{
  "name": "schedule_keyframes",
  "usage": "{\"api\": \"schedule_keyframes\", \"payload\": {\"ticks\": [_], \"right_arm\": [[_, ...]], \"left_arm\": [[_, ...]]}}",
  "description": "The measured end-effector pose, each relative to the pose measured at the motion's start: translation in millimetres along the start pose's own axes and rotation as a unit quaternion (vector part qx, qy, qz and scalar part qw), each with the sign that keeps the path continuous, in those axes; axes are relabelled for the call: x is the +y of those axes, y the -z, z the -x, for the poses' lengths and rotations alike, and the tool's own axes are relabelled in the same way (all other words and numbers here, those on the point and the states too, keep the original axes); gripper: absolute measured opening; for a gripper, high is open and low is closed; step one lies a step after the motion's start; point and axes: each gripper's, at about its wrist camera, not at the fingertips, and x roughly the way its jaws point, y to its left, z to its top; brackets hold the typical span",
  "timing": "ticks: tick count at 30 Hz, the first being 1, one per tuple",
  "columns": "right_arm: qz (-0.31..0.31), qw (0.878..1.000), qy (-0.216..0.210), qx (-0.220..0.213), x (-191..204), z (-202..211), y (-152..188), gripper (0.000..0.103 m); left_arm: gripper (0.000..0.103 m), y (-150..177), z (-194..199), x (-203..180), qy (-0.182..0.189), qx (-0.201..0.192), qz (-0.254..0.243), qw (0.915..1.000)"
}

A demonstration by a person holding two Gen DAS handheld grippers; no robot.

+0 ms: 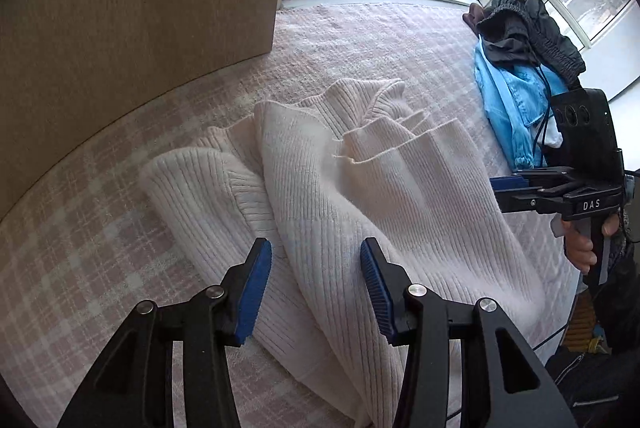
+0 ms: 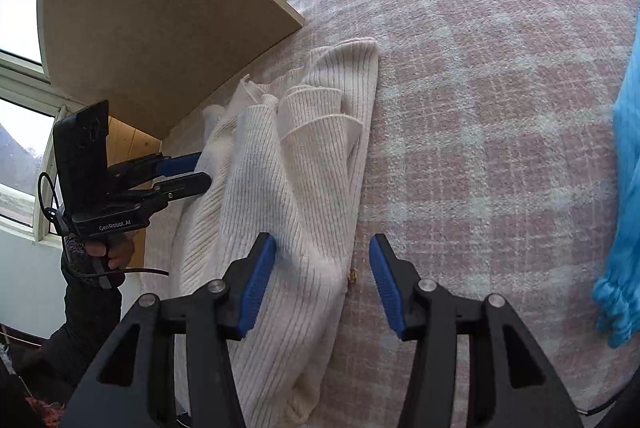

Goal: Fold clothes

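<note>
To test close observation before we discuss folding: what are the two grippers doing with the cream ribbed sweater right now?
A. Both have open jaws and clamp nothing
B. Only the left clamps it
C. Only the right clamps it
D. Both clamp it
A: the left gripper and right gripper both show spread jaws over the cream ribbed sweater, with nothing pinched between them.

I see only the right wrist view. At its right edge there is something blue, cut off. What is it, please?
Observer: A light blue garment, crumpled on the checked cover.
Operator: Does anything lie on it?
Observer: Yes, a dark grey garment is piled on its far end, near the window.
Operator: Does my left gripper hold the sweater?
Observer: No. The left gripper is open over the cream sweater, with nothing pinched between its pads.
</note>
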Motion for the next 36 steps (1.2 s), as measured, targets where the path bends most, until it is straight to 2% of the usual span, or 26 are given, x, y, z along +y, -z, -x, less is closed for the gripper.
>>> {"api": "schedule_keyframes", "payload": {"ticks": [2,3,5,7,8,10,13,14,16,20,21,25,28,29,31,32,34,36], "right_arm": [[0.008,1.000,-0.001,0.001,4,-5,-1,0.049],[0.010,1.000,-0.002,0.002,5,-6,-1,0.049],[0.015,1.000,-0.004,0.002,7,-8,-1,0.049],[0.026,1.000,-0.008,-0.007,11,-6,-1,0.048],[0.033,0.999,-0.006,-0.011,14,-6,-1,0.041],[0.053,0.999,0.005,-0.010,22,-6,-4,0.035],[0.082,0.996,0.032,-0.007,32,-6,-10,0.035],[0.091,0.995,0.046,-0.005,35,-7,-13,0.040],[0.095,0.994,0.058,-0.008,35,-8,-20,0.047],[0.049,0.999,-0.011,0.001,20,-12,-34,0.047],[0.044,0.999,-0.011,-0.005,17,-13,-36,0.047],[0.075,0.997,0.014,0.006,26,-25,-33,0.047],[0.135,0.989,0.066,0.003,47,-27,-27,0.024],[0.154,0.985,0.083,-0.002,56,-24,-24,0.023],[0.185,0.977,0.107,-0.010,71,-19,-21,0.020],[0.190,0.977,0.100,-0.012,76,-15,-22,0.020],[0.196,0.977,0.080,-0.015,85,-7,-26,0.020],[0.167,0.986,0.012,-0.015,83,7,-40,0.020]], "left_arm": [[0.040,-3,-9,-3,-0.003,0.011,-0.019,0.9998],[0.025,-3,-11,-2,0.008,0.013,-0.021,0.9997],[0.016,-3,-15,0,0.028,0.016,-0.024,0.9992],[0.014,-2,-11,3,0.049,0.008,-0.014,0.9986],[0.014,-2,-8,6,0.065,0.004,-0.004,0.9979],[0.014,0,-1,12,0.099,-0.005,0.018,0.9949],[0.014,10,15,27,0.162,-0.029,0.057,0.9848],[0.014,15,21,33,0.174,-0.036,0.067,0.9817],[0.014,25,27,44,0.177,-0.042,0.077,0.9804],[0.014,42,12,59,0.156,-0.019,0.092,0.9832],[0.014,46,8,62,0.151,-0.013,0.096,0.9837],[0.016,51,3,67,0.145,-0.008,0.100,0.9844],[0.028,47,1,61,0.125,-0.006,0.081,0.9888],[0.029,46,1,58,0.117,-0.005,0.074,0.9904],[0.020,43,0,53,0.101,-0.004,0.059,0.9932],[0.018,42,0,51,0.098,-0.004,0.052,0.9938],[0.016,40,6,47,0.117,-0.011,0.044,0.9921],[0.016,38,15,49,0.172,-0.024,0.054,0.9834]]}}
